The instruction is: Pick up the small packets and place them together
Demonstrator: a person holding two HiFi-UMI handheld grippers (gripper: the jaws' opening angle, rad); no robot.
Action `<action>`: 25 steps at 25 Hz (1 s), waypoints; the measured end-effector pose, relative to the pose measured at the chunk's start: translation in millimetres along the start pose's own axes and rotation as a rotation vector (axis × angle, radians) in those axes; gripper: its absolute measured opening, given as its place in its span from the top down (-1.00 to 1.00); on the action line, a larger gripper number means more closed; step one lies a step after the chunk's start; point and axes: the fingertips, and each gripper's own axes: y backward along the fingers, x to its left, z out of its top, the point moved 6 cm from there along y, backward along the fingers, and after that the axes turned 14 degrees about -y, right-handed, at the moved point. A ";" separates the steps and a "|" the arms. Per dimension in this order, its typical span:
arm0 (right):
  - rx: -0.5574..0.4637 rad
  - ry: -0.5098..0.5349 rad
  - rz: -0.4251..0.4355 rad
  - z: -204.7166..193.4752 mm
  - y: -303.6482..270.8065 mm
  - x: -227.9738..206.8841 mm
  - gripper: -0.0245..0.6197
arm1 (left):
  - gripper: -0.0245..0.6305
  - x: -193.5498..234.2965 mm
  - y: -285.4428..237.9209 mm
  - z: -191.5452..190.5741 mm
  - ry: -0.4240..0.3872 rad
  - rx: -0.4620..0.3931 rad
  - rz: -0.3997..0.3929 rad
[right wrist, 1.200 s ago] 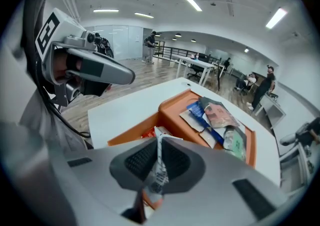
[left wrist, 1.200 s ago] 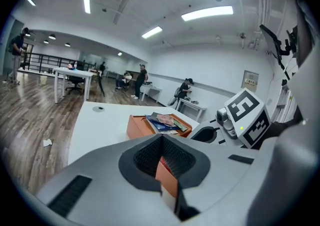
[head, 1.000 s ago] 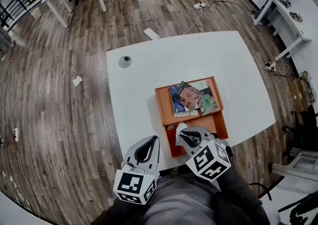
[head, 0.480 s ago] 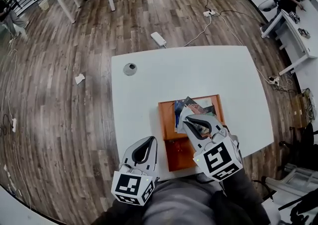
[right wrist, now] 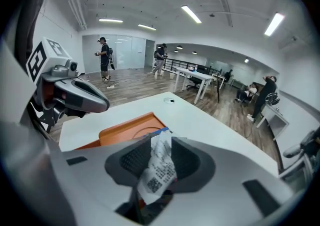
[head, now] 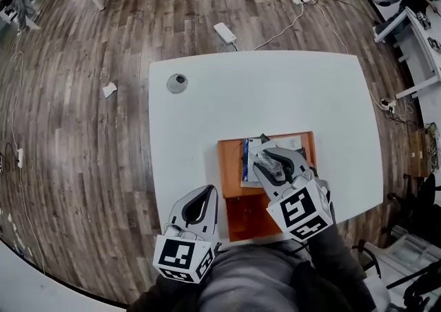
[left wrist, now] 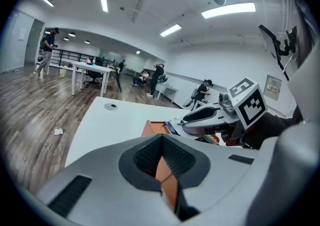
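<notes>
An orange two-compartment tray (head: 231,166) sits near the front of the white table (head: 207,118). Several small packets (head: 252,160) lie piled in its far compartment. The near compartment (head: 247,220) looks bare. My right gripper (head: 265,160) hangs over that pile. Its jaws have just been opening, and a crumpled white packet (right wrist: 159,167) with a printed code still stands loosely between them. My left gripper (head: 204,192) is shut and holds nothing, hovering at the table's front edge left of the tray. In the left gripper view the tray (left wrist: 152,129) and the right gripper (left wrist: 189,119) show ahead.
A round cable grommet (head: 177,82) is set in the table's far left part. On the wood floor lie a white power strip (head: 224,32) with cables and a scrap of paper (head: 108,89). Other tables and people stand far off.
The right gripper carried the white packet from the near compartment forward over the far compartment's pile, and its jaws parted. The left gripper shifted only slightly at the table edge.
</notes>
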 end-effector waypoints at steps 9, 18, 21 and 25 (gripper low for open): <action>-0.054 0.004 -0.004 5.6 7.1 -5.0 0.18 | 0.93 -5.7 -5.6 -0.9 -0.002 0.010 -0.009; -0.112 0.029 -0.114 9.7 34.1 -0.9 0.18 | 0.93 -12.7 7.5 2.8 -0.035 -0.025 -0.032; -0.115 0.027 -0.125 8.6 41.4 5.2 0.18 | 0.93 -15.5 14.3 4.2 -0.043 -0.032 -0.040; -0.116 0.017 -0.132 -2.0 50.3 16.6 0.18 | 0.93 -23.7 22.7 -0.5 -0.056 -0.035 -0.057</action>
